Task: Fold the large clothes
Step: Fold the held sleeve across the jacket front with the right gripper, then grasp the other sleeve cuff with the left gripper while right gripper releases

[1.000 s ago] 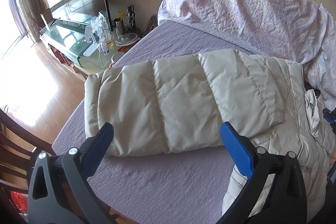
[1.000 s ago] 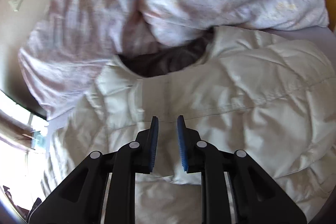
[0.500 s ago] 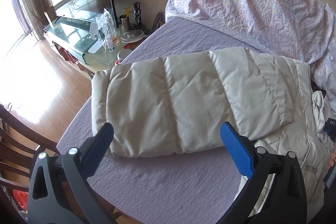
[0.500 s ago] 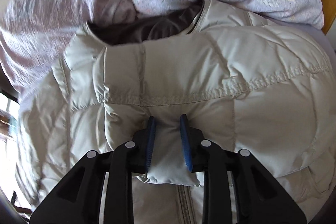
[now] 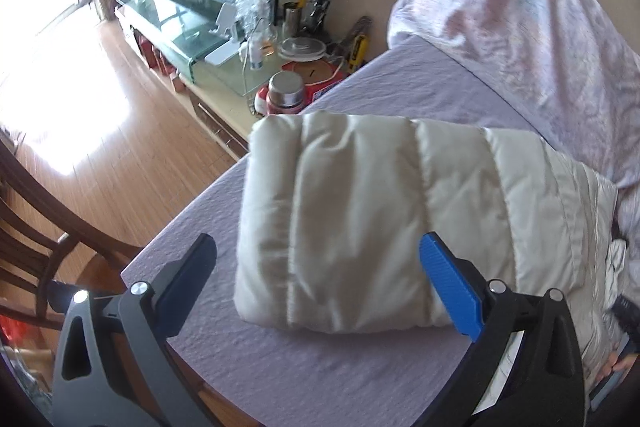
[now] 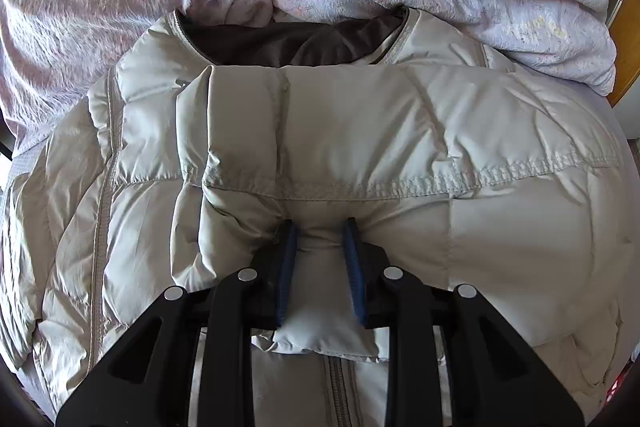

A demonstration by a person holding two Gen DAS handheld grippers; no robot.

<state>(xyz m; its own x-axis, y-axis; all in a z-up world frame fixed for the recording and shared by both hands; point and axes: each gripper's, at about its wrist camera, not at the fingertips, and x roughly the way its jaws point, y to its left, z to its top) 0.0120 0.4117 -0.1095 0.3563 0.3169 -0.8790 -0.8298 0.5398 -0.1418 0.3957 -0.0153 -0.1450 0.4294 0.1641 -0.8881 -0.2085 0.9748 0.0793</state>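
The right hand-held gripper [image 6: 320,269] pinches a puffy fold of the quilted cream jacket [image 6: 400,131]. The left hand-held gripper [image 5: 320,275] gapes wide above the jacket's padded sleeve [image 5: 360,211] on the lilac bed [image 5: 420,83].

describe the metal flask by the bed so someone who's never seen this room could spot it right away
Start at the purple bed and go to its edge nearest the glass TV stand. Just beyond the puffy cream jacket stands the flask: red-bodied with a shiny steel cap, unlike the clear containers around it.

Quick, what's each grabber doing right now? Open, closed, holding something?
Left gripper: open wide, holding nothing, above the folded part of the puffy jacket.
Right gripper: closed on a fold of the puffy jacket, pinched between its blue pads.
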